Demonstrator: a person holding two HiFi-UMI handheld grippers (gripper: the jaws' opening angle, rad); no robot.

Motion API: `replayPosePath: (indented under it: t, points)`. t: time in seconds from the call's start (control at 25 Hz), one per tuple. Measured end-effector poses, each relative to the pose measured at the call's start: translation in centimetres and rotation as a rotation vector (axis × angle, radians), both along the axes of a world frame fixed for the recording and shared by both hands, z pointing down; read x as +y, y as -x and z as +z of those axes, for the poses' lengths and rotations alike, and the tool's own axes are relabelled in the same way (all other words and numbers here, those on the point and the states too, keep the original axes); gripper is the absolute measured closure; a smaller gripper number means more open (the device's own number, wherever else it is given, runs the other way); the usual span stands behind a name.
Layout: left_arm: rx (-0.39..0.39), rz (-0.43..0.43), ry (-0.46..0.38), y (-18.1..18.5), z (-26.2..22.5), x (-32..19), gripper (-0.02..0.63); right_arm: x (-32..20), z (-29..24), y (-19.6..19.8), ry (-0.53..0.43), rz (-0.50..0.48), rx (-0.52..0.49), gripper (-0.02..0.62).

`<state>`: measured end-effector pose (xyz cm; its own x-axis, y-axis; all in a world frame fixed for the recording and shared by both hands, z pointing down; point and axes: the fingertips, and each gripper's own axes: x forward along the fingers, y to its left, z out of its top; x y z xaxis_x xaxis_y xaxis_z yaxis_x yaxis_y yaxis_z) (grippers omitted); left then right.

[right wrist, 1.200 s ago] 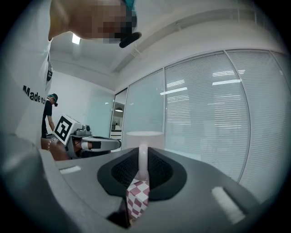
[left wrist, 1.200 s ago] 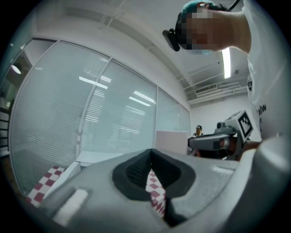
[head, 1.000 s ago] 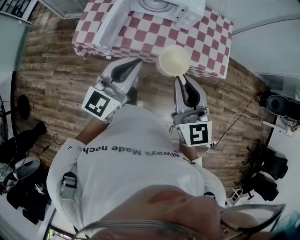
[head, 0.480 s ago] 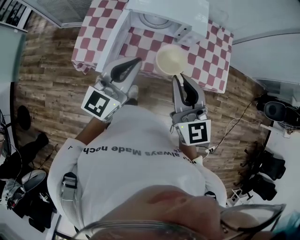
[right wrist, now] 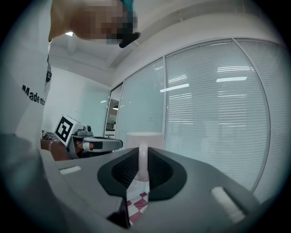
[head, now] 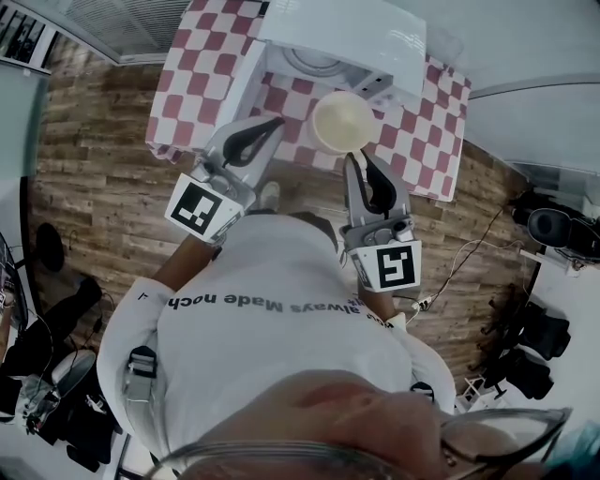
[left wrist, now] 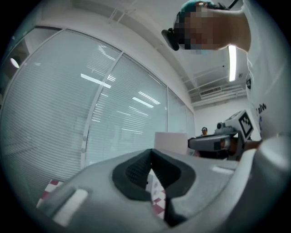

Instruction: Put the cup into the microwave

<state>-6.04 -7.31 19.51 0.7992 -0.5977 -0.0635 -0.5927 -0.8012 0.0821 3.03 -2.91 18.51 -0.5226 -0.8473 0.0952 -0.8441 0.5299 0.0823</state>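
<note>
Your right claw (right wrist: 142, 169) is clamped on the handle of the cream cup (head: 344, 120). It holds the cup upright in the air, mouth up, over the near part of the red-and-white checkered worktop (head: 417, 122). The cup is just in front of the white microwave (head: 347, 28), whose door (head: 232, 82) is swung open on your left side. Your left claw (left wrist: 151, 169) is closed, its dark pads meeting at the tips with nothing between them. It hovers near the open door, apart from the cup.
</note>
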Motion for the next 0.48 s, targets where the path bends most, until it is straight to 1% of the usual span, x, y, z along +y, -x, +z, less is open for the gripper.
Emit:
replayPosePath:
  t: [0.24, 0.48]
  points:
    - [0.002, 0.003, 0.011, 0.0, 0.9, -1.8, 0.601, -2.0, 0.7, -0.2, 0.005, 0.011, -0.003, 0.557]
    - [-0.01, 0.011, 0.01, -1.0, 1.2, -3.2, 0.601, -3.3, 1.2, -1.0, 0.002, 0.018, -0.008, 0.557]
